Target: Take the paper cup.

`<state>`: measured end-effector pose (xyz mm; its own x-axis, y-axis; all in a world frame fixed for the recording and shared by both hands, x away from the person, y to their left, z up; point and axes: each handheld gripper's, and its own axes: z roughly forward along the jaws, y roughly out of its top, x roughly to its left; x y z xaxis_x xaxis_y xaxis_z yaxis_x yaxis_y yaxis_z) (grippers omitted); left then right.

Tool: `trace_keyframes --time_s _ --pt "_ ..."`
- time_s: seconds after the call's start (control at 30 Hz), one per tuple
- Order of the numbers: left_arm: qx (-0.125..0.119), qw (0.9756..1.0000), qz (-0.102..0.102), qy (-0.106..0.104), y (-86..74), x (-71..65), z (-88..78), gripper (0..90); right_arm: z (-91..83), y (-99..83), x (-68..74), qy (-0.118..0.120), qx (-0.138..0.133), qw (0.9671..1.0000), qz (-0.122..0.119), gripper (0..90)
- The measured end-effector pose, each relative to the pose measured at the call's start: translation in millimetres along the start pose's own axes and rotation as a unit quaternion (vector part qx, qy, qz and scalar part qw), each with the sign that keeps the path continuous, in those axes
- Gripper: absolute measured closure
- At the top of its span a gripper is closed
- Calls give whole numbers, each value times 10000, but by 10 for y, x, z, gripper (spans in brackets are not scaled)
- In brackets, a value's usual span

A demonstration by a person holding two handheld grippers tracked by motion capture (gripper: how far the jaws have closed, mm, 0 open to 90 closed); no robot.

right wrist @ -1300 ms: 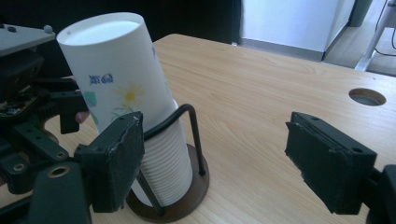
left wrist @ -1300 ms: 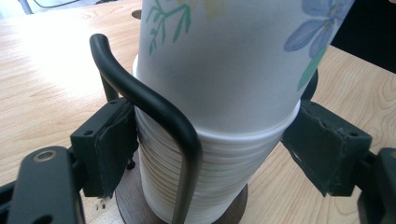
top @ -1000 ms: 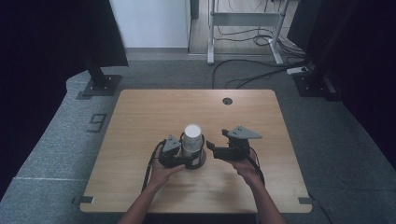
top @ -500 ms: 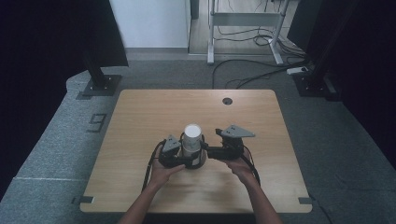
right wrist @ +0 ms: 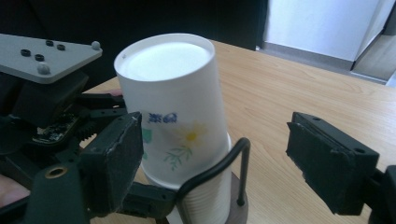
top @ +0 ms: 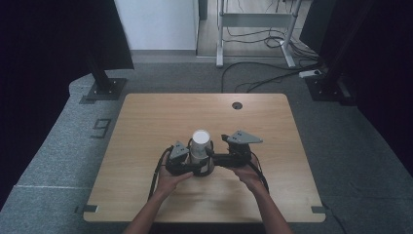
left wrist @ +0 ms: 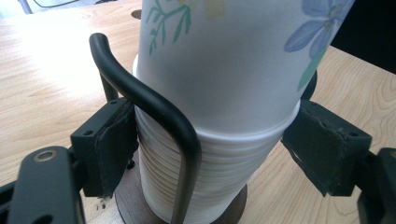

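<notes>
A light wooden table (top: 146,122) with rounded corners stands on grey carpet, dark curtains to either side and cables on the floor behind. 2 bare forearms enter from the near edge, each hand wrapped around a gripper body, both pointing inward at a stack of paper cups (top: 201,146).

Left gripper (top: 192,163): held low and level, palm under the body. Its 2 jaws sit against opposite sides of the ribbed lower part of the stack (left wrist: 210,177), flat black rubber pads (left wrist: 114,149) pressed to the white rims; the jaws are clamped on the stack.

Right gripper (top: 214,157): held level, grey 3-cornered plate on top. Its jaws stand apart; the left one lies beside the top cup (right wrist: 175,102), the right one well clear over bare wood. Contact at the left pad cannot be confirmed.

The cups are inverted, smooth white paper, tapered, the uppermost printed with blue and yellow flowers and green stems. The stack stands upright on a round dark-brown base (right wrist: 236,212), enclosed by bent black wire rods (left wrist: 154,107) that curve outward at the top.
</notes>
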<state>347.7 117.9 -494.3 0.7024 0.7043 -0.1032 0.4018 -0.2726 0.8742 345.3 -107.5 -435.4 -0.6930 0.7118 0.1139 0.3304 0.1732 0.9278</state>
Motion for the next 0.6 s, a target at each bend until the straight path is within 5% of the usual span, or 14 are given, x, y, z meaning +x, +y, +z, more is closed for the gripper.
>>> trace_keyframes --time_s 0.6 --pt "13 10000 18 6 0 -1 -3 184 196 77 127 75 55 9999 -106 176"
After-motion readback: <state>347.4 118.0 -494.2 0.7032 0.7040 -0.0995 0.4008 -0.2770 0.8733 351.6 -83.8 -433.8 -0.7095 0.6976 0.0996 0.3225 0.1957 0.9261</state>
